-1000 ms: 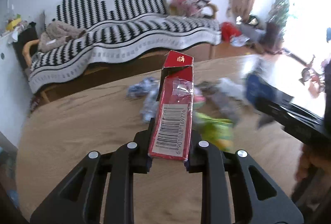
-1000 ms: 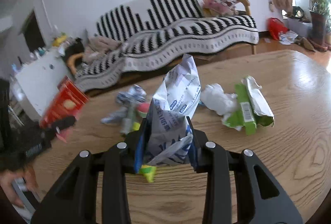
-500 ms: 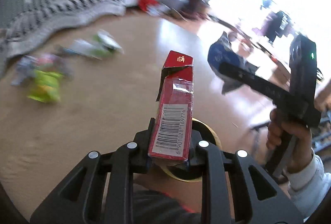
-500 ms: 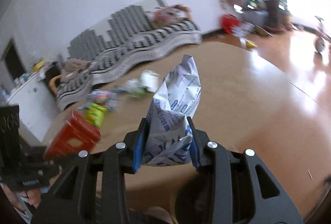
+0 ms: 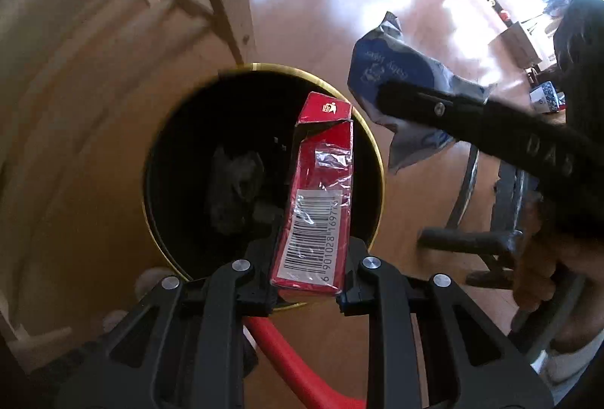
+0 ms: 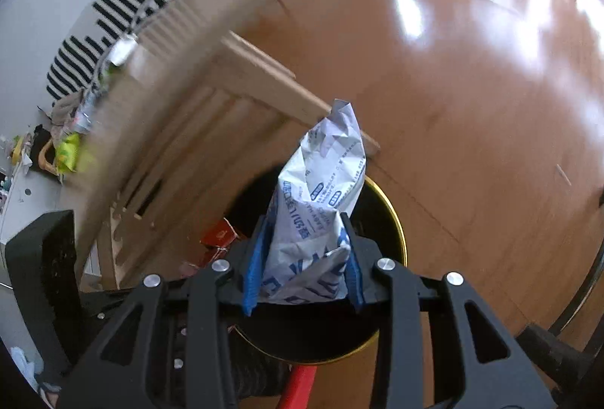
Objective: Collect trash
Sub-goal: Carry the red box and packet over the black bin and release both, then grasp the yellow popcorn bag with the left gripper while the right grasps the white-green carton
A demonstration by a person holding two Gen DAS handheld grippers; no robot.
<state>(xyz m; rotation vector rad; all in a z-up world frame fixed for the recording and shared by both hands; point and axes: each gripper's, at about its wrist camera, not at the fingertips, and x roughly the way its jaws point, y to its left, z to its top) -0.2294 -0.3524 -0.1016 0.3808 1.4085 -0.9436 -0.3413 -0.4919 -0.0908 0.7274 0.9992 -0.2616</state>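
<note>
the red box [image 5: 313, 205] covers the right inner wall of the bin [image 5: 158, 152]; the dark lump at the bin's bottom is too dim to name. in the right wrist view the white packet [image 6: 321, 216] hides the bin's middle, and trash on the table's [image 6: 211, 12] far edge is blurred.

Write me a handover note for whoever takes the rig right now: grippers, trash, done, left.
Left gripper: shut on the red carton, held over the black bin on the floor.
Right gripper: shut on the white-and-blue wrapper, also above the bin's mouth.
Done: both pieces are lifted and carried to the bin; some dark trash already lies inside.
Left: release both into the bin, then go back for the wrappers on the table, including a green one.
</note>
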